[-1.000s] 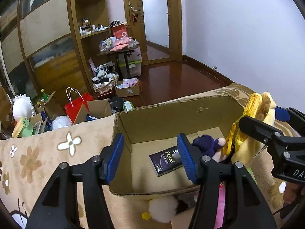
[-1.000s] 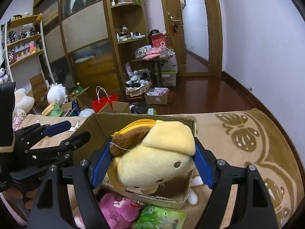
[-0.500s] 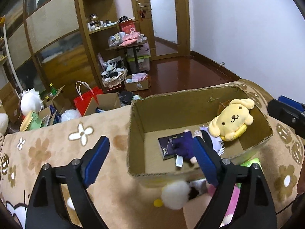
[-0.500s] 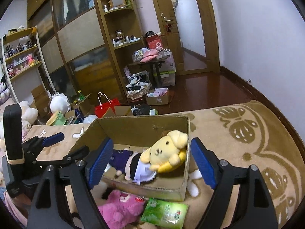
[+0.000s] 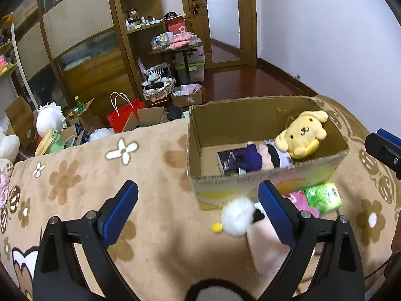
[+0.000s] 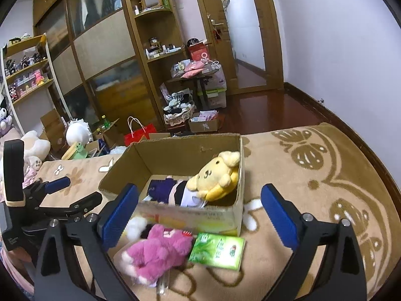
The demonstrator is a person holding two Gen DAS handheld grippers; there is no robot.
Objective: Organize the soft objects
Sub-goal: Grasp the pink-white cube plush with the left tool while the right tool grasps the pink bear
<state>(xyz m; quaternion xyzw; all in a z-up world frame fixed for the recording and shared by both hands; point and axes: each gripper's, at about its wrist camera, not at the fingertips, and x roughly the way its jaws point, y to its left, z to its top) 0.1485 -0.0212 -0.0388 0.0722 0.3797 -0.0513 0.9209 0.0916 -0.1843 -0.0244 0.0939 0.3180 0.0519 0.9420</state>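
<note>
The right claw [image 6: 199, 215] hangs released and empty. The pink plush [image 6: 160, 249] lies just below and left of it, long axis crosswise, near the cardboard box [image 6: 190, 214]. The left claw [image 5: 198, 212], also released, is slightly farther.

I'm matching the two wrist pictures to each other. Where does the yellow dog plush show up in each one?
Left wrist: yellow dog plush at right of centre, in the cardboard box's far right end.
Right wrist: yellow dog plush at centre, against the box's right wall.
Shared landmark: green packet in front of the box.
</note>
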